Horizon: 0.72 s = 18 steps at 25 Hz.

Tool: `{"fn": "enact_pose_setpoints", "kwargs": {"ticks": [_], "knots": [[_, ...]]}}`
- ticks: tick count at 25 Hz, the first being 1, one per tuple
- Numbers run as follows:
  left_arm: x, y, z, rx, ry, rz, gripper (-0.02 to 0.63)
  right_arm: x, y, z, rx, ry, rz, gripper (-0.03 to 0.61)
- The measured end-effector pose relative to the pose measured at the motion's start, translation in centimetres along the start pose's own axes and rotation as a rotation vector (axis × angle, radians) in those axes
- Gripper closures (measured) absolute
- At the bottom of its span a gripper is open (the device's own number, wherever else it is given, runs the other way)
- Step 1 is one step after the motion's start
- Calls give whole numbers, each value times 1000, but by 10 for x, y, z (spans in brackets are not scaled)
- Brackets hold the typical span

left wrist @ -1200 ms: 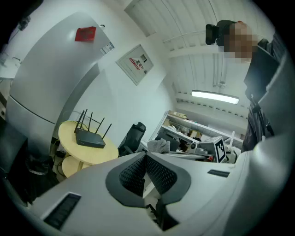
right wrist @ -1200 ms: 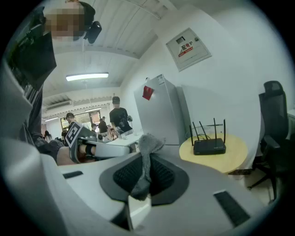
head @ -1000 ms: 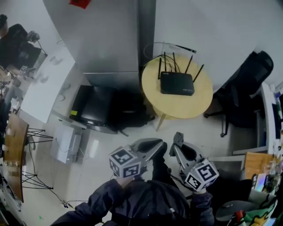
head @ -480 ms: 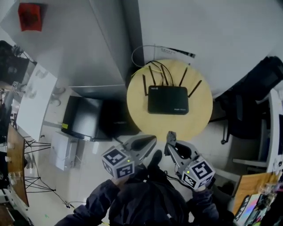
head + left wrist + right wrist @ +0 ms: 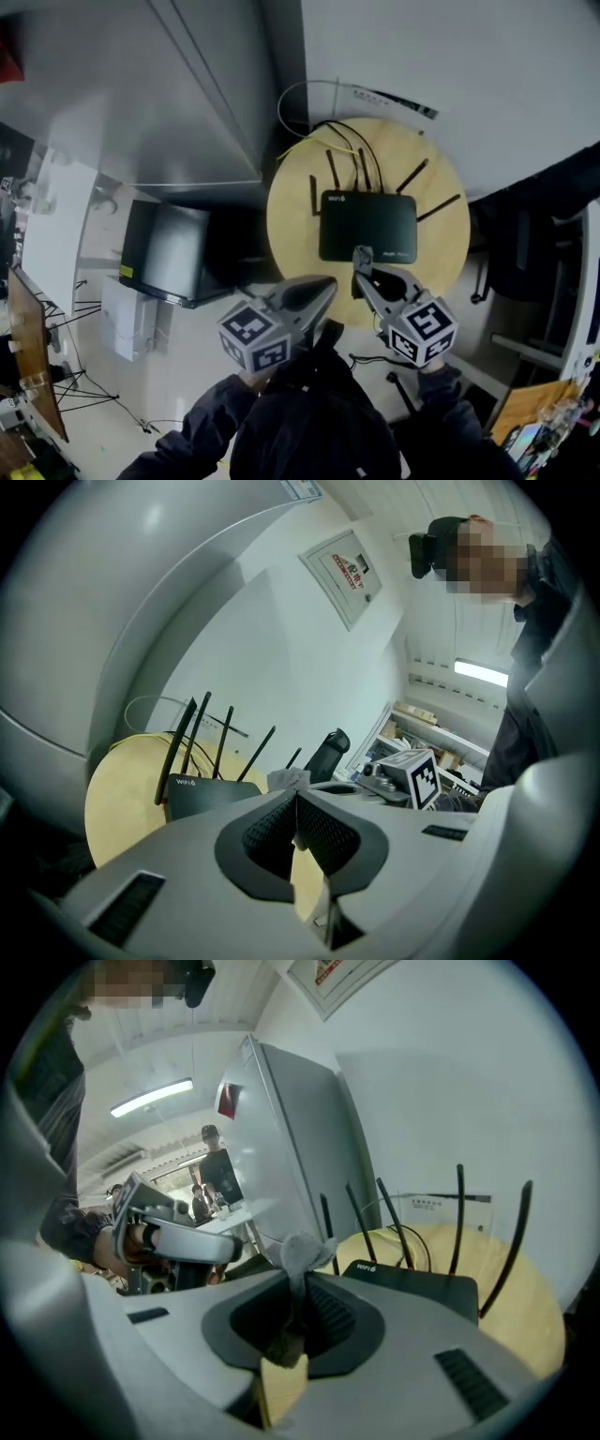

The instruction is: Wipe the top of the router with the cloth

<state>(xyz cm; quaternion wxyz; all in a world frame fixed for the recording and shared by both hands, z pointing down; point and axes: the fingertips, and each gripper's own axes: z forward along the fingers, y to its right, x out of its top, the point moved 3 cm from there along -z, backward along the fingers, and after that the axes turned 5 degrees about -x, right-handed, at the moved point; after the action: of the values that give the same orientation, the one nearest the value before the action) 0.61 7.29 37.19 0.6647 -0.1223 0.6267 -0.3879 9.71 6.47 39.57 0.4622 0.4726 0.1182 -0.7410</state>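
A black router (image 5: 367, 227) with several upright antennas lies on a round wooden table (image 5: 291, 206). My right gripper (image 5: 362, 267) is shut on a small grey cloth (image 5: 302, 1249), and its tip hangs at the router's near edge. The cloth sticks up out of the jaws. My left gripper (image 5: 319, 289) is shut with nothing in it, at the table's near left rim and left of the router. The left gripper view shows the router (image 5: 202, 794), the table (image 5: 117, 789) and the cloth (image 5: 289, 779). The right gripper view shows the router (image 5: 412, 1283) just ahead.
A tall grey cabinet (image 5: 187, 94) stands left of the table, with a black box (image 5: 169, 248) on the floor below it. A black office chair (image 5: 525, 244) is at the right. Cables (image 5: 342, 131) loop behind the router by the white wall. People stand far off (image 5: 217, 1171).
Both grippers have moved forward towards the table. The right gripper's tip with the cloth now reaches the router's near edge; the left one now reaches the table's rim.
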Motion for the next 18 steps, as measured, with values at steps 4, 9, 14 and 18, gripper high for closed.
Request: {"fn": "enact_pose_setpoints", "kwargs": {"ticks": [4, 9, 14, 18], "knots": [[15, -35, 4, -21, -8, -12, 611, 11, 32, 62, -10, -68, -31, 510], [19, -72, -2, -34, -19, -47, 611, 19, 64, 136, -46, -152, -25, 510], [17, -96, -7, -23, -25, -73, 611, 15, 89, 189, -62, -285, -142, 511], [10, -106, -7, -15, -29, -85, 611, 3, 101, 206, -62, -383, -202, 511]]}}
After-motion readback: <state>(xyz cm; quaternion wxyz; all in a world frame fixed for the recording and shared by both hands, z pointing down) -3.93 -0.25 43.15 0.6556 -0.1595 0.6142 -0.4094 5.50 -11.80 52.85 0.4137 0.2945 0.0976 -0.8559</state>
